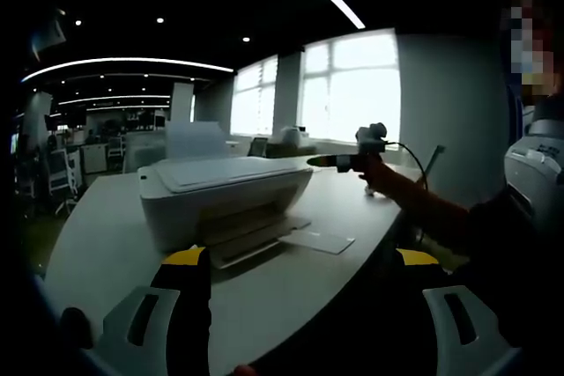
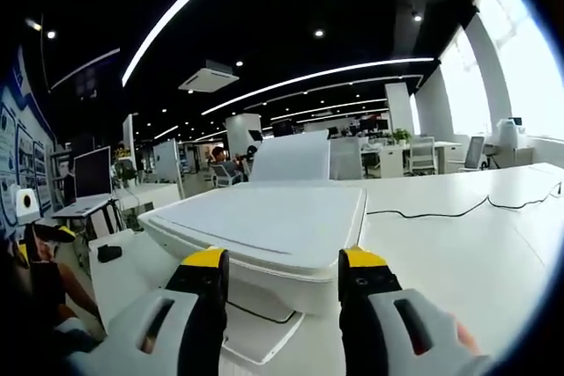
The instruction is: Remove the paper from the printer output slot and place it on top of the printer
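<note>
A white inkjet printer [image 1: 225, 195] sits on a pale curved worktop [image 1: 97, 226] in a large open-plan office with dark ceilings and strip lights. A sheet of paper [image 1: 196, 140] stands upright in the rear feed tray of the printer. At the front, the output tray is folded out, and a flat white sheet [image 1: 317, 240] lies on the worktop just beside its tip; whether any paper rests in the output slot itself cannot be told.

In the left gripper view, the left gripper [image 1: 304, 319] has its yellow-tipped jaws spread wide, holding nothing, well short of the printer. To the right, a person's hand [image 1: 374, 169] holds the right gripper [image 1: 324, 161] above the worktop.

In the right gripper view, the right gripper [image 2: 284, 263] is close to the printer [image 2: 264, 231], jaws wide apart and empty, framing the printer's front edge. The upright paper [image 2: 291, 158] rises behind the lid. A black cable [image 2: 458, 209] trails across the worktop [image 2: 476, 253].
</note>
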Available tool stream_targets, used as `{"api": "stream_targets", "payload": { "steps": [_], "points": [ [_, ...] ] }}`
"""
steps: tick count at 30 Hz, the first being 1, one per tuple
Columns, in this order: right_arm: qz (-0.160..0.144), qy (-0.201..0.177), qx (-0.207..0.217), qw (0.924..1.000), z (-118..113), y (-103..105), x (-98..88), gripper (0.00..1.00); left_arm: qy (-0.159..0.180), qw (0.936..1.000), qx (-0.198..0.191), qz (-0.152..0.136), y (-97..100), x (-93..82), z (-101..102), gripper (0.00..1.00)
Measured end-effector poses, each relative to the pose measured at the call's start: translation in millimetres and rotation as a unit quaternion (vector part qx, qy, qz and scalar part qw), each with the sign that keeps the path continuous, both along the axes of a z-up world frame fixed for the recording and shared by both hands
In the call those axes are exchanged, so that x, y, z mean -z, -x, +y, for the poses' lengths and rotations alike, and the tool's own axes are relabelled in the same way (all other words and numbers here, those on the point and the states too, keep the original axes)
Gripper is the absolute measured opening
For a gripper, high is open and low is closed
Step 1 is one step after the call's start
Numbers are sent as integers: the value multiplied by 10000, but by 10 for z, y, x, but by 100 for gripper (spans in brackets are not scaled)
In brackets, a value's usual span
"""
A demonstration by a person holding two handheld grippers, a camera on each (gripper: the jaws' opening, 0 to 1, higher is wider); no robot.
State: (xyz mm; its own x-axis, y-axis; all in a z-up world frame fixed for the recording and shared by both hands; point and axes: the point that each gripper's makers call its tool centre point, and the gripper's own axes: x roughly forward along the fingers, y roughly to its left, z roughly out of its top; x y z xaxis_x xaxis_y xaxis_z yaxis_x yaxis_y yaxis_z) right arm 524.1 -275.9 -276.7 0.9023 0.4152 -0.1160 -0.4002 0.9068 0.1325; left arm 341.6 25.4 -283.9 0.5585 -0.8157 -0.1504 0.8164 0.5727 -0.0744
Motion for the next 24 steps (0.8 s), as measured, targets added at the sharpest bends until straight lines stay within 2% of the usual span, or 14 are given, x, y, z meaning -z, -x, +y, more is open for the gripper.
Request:
{"api": "stream_targets", "payload": {
  "steps": [13, 18, 24],
  "points": [
    [-67, -16, -123, 9999, 68, 153, -47, 46, -12, 10000, 0, -19, 8, -12, -4, 87],
    [-37, -1, -142, 9999, 68, 181, -10, 46, -15, 10000, 12, -30, 17, -20, -18, 87],
    [-12, -164, -220, 9996, 83, 216, 22, 47, -18, 10000, -6, -38, 17, -23, -8, 87]
  ]
}}
